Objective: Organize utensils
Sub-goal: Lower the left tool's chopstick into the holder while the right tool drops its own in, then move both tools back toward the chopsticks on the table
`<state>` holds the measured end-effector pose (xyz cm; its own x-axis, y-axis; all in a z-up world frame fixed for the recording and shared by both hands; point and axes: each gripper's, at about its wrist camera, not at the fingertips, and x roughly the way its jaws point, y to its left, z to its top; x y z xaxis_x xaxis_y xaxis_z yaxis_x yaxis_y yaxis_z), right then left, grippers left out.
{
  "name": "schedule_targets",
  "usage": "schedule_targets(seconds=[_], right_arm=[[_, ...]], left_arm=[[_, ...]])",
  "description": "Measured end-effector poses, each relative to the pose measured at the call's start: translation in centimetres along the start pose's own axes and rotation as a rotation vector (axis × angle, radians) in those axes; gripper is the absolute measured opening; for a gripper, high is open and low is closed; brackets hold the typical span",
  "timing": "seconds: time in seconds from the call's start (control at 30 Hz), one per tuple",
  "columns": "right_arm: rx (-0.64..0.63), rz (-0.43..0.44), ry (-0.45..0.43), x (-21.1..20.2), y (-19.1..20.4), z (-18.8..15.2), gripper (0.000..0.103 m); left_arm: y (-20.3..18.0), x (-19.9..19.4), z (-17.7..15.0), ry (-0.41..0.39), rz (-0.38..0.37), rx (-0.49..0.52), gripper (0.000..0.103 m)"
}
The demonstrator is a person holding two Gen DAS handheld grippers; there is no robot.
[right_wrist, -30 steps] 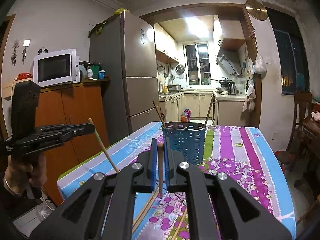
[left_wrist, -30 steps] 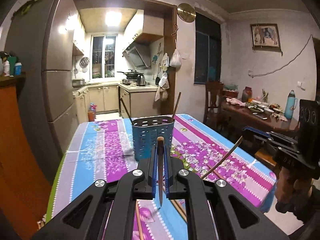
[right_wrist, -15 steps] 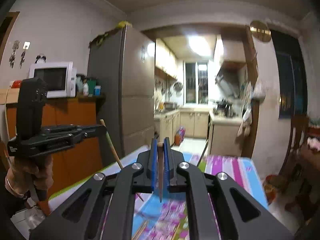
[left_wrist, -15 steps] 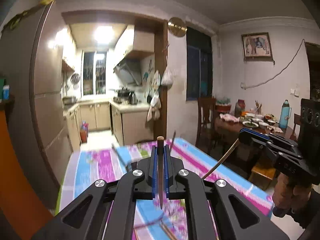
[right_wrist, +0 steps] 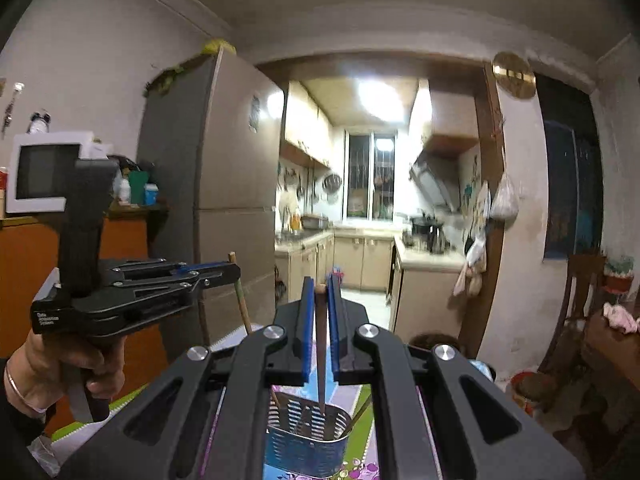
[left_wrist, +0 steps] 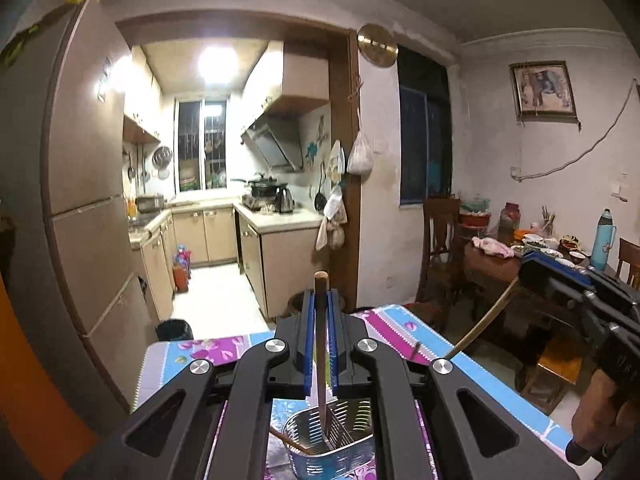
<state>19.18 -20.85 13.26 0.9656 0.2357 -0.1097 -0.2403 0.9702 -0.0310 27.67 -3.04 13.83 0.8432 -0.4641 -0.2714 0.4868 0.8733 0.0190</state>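
My left gripper (left_wrist: 320,300) is shut on a wooden chopstick (left_wrist: 321,356) that hangs point down, its tip inside the blue slotted utensil holder (left_wrist: 332,446) directly below. My right gripper (right_wrist: 320,292) is shut on another wooden chopstick (right_wrist: 321,352), its tip just above or at the rim of the same holder (right_wrist: 306,440). Other sticks lean inside the holder. The right gripper with its stick also shows at the right in the left wrist view (left_wrist: 576,292); the left gripper shows at the left in the right wrist view (right_wrist: 216,270).
The holder stands on a table with a blue and purple flowered cloth (left_wrist: 404,324). A fridge (right_wrist: 224,200) stands to the left, a kitchen doorway lies ahead, and a cluttered wooden dining table (left_wrist: 520,256) with chairs stands at the right.
Both grippers rose and moved forward over the holder, which went from ahead of the fingers to underneath them. Both chopsticks now point down at it.
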Motion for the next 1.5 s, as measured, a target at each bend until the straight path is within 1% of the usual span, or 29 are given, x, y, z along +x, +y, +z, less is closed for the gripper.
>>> schedule_targets(seconds=[0.13, 0.17, 0.23, 0.4, 0.53, 0.57, 0.6, 0.67, 0.77, 0.83, 0.87, 0.9, 0.93, 0.97, 1.0, 1.03, 1.07, 1.13, 1.17, 1.2, 1.23, 1.27, 1.3, 1.33, 1.37, 1.4, 1.43, 1.5], right_arm=[[0.029, 0.001, 0.068, 3.3, -0.6, -2.8, 0.005], [0.042, 0.006, 0.09, 4.4, -0.8, -3.9, 0.005], [0.057, 0.018, 0.132, 5.9, -0.7, -5.5, 0.005], [0.073, 0.012, 0.212, 8.3, -0.1, -9.0, 0.005], [0.072, 0.014, 0.236, 8.7, 0.3, -10.4, 0.006], [0.074, 0.007, 0.243, 8.7, 0.3, -10.3, 0.01], [0.076, 0.002, 0.234, 8.4, 0.3, -10.0, 0.018], [0.084, -0.009, 0.19, 7.1, 0.0, -8.8, 0.025], [0.085, -0.02, 0.117, 4.2, -0.5, -6.3, 0.025], [0.073, -0.033, 0.071, 2.1, -1.1, -4.8, 0.025], [0.062, -0.039, 0.041, 0.2, -1.3, -3.9, 0.025], [0.052, -0.047, 0.02, -1.3, -1.6, -3.3, 0.025], [0.04, -0.056, 0.001, -2.9, -1.7, -2.8, 0.025], [0.02, -0.069, -0.024, -5.1, -2.0, -2.4, 0.025], [0.005, -0.082, -0.037, -6.6, -2.1, -2.2, 0.026], [-0.008, -0.098, -0.046, -8.3, -2.1, -2.2, 0.028], [-0.022, -0.11, -0.059, -10.9, -2.1, -2.4, 0.031], [-0.037, -0.114, -0.056, -13.6, -1.8, -3.0, 0.032], [-0.042, -0.111, -0.042, -15.3, -1.5, -3.9, 0.032], [-0.04, -0.095, -0.023, -16.4, -1.0, -4.8, 0.032], [-0.032, -0.074, 0.005, -17.3, -0.5, -5.9, 0.032], [-0.018, -0.041, 0.061, -18.1, 0.5, -7.9, 0.032], [-0.011, -0.022, 0.096, -18.1, 1.2, -9.2, 0.032], [0.0, 0.002, 0.138, -18.3, 2.1, -11.0, 0.032], [0.015, 0.03, 0.191, -18.2, 3.3, -13.3, 0.032], [0.035, 0.052, 0.251, -17.8, 4.6, -15.9, 0.032], [0.056, 0.064, 0.303, -17.3, 5.5, -18.1, 0.032], [0.11, 0.083, 0.372, -16.9, 6.5, -21.3, 0.032]], left_arm=[[0.6, 3.6, -2.2, 0.051, 0.001, 0.001, 0.007], [0.7, 4.2, -2.8, 0.06, 0.001, 0.001, 0.007], [0.8, 5.9, -4.5, 0.087, -0.006, -0.001, 0.007], [1.1, 8.0, -7.9, 0.117, -0.01, -0.008, 0.007], [1.1, 8.5, -10.1, 0.118, 0.003, -0.001, 0.008], [1.2, 8.4, -10.3, 0.12, 0.009, -0.005, 0.008], [1.2, 8.3, -10.4, 0.125, 0.015, -0.009, 0.008], [1.3, 7.6, -10.2, 0.117, 0.025, -0.013, 0.008], [1.7, 5.1, -8.6, 0.056, 0.039, -0.026, 0.008], [1.9, 2.0, -7.0, -0.008, 0.051, -0.035, 0.008], [2.0, -0.3, -6.2, -0.051, 0.062, -0.03, 0.008], [2.0, -2.0, -5.7, -0.082, 0.075, -0.023, 0.011], [1.9, -3.8, -5.3, -0.112, 0.089, -0.014, 0.022], [1.7, -5.9, -4.9, -0.145, 0.107, -0.004, 0.029], [1.4, -8.5, -4.9, -0.189, 0.128, 0.012, 0.039], [1.1, -10.7, -4.9, -0.221, 0.143, 0.027, 0.042], [0.6, -13.4, -5.2, -0.248, 0.156, 0.05, 0.042], [-0.3, -16.9, -6.3, -0.256, 0.161, 0.067, 0.046], [-0.8, -18.4, -7.1, -0.25, 0.153, 0.064, 0.047], [-1.4, -20.2, -8.6, -0.222, 0.133, 0.047, 0.047], [-1.9, -21.1, -10.1, -0.187, 0.114, 0.03, 0.047], [-2.2, -21.7, -11.2, -0.162, 0.1, 0.019, 0.047], [-3.2, -22.3, -14.2, -0.106, 0.071, -0.009, 0.047], [-3.8, -22.3, -16.1, -0.07, 0.055, -0.019, 0.047], [-4.8, -22.0, -18.6, -0.023, 0.032, -0.026, 0.046], [-6.4, -21.5, -22.2, 0.033, 0.015, -0.017, 0.04], [-7.8, -21.1, -24.9, 0.071, 0.008, 0.001, 0.028], [-10.8, -20.6, -30.8, 0.153, -0.014, 0.046, 0.018]])
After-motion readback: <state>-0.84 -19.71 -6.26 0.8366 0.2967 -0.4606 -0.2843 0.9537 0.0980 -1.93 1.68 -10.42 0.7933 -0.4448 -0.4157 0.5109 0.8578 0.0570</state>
